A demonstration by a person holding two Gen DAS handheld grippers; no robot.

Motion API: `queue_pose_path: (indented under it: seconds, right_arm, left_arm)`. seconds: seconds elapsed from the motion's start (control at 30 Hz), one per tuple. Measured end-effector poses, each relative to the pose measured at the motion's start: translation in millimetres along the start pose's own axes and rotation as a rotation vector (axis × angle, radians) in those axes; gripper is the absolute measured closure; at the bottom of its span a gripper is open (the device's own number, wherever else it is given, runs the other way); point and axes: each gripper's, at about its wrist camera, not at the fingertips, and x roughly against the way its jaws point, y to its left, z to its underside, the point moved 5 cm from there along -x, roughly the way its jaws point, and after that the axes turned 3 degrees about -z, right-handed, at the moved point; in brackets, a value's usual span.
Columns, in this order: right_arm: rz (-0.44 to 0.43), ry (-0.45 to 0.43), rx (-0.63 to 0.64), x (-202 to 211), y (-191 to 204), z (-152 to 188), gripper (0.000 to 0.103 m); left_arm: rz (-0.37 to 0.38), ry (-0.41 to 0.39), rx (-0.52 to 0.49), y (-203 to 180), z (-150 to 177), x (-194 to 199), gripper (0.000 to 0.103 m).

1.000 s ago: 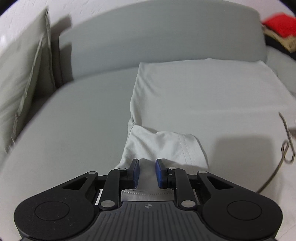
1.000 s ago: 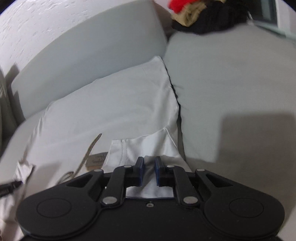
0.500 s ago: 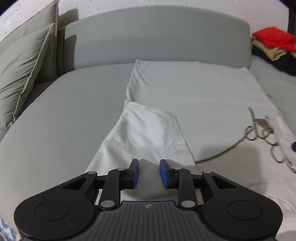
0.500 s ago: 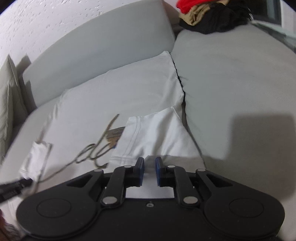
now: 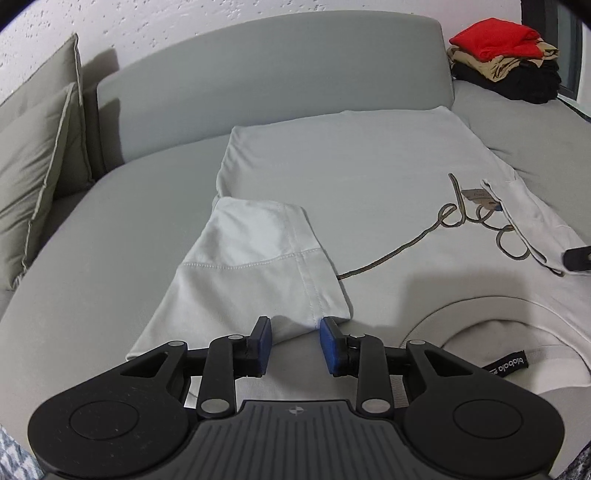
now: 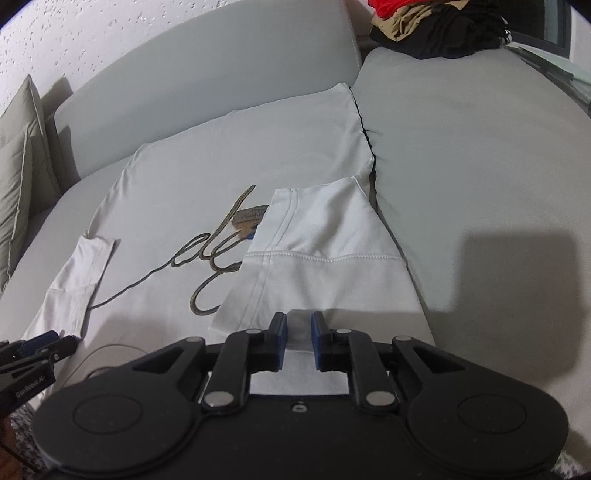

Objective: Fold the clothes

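A grey sofa (image 5: 110, 240) carries a white T-shirt (image 5: 351, 162). The left tongs (image 5: 294, 345) stand apart, empty. The right tongs (image 6: 298, 341) are nearly closed around the folded sleeve (image 6: 325, 236).

Shirt (image 5: 343, 177): we see white, with olive-brown cursive script (image 6: 218, 254); white stitching on the sleeve (image 6: 325, 236)
Sofa (image 5: 110, 240): plain grey
Cushion (image 5: 33, 155): grey-green, we note pale piping
Pile (image 5: 506, 59): red on top; tan, then black beneath
Pads (image 5: 264, 341): blue, on black grippers
Wall (image 5: 147, 22): white, speckled
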Motion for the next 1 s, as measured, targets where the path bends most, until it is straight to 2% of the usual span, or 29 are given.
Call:
queue_pose_path:
  seconds: [0.07, 0.17, 0.33, 0.43, 0.5, 0.53, 0.57, 0.6, 0.63, 0.67, 0.7, 0.83, 0.93, 1.0]
  right_arm:
    - [0.009, -0.003, 0.005, 11, 5, 4, 0.088]
    - [-0.032, 0.014, 0.044, 29, 16, 20, 0.087]
    - [-0.053, 0.019, 0.172, 35, 33, 52, 0.083]
    - [-0.125, 0.044, 0.125, 46, 34, 43, 0.082]
    - [-0.196, 0.022, 0.074, 62, 33, 30, 0.081]
    - [-0.232, 0.007, 0.048, 70, 33, 24, 0.076]
    - [-0.247, -0.023, 0.043, 80, 34, 15, 0.067]
    - [-0.253, -0.061, 0.048, 91, 36, 5, 0.053]
    - [-0.26, -0.098, 0.051, 103, 39, -4, 0.044]
    - [-0.265, -0.132, 0.052, 114, 41, -15, 0.027]
    - [-0.272, -0.166, 0.051, 124, 42, -26, 0.019]
    - [-0.325, -0.254, 0.019, 149, 42, -66, 0.015]
    - [-0.367, -0.292, -0.024, 158, 38, -96, 0.005]
    - [-0.393, -0.306, -0.063, 159, 34, -116, 0.004]
  left_arm:
    - [0.05, -0.01, 0.045, 3, 6, 13, 0.073]
    - [0.115, -0.018, 0.048, -5, 22, 33, 0.073]
    - [0.088, -0.038, -0.063, -26, 33, 51, 0.074]
    - [0.1, -0.06, -0.08, -23, 28, 64, 0.071]
    - [0.084, -0.105, -0.068, -14, 17, 76, 0.071]
    - [0.078, -0.129, -0.049, -7, 9, 82, 0.07]
    - [0.073, -0.15, -0.023, 0, 0, 88, 0.069]
    - [0.071, -0.169, 0.003, 8, -11, 93, 0.068]
    - [0.07, -0.188, 0.029, 16, -21, 97, 0.066]
    - [0.068, -0.206, 0.05, 24, -32, 101, 0.066]
    - [0.067, -0.221, 0.062, 32, -43, 105, 0.066]
    - [0.063, -0.265, 0.086, 57, -86, 110, 0.058]
    - [0.104, -0.241, 0.118, 73, -115, 98, 0.051]
    - [0.123, -0.218, 0.143, 84, -131, 83, 0.05]
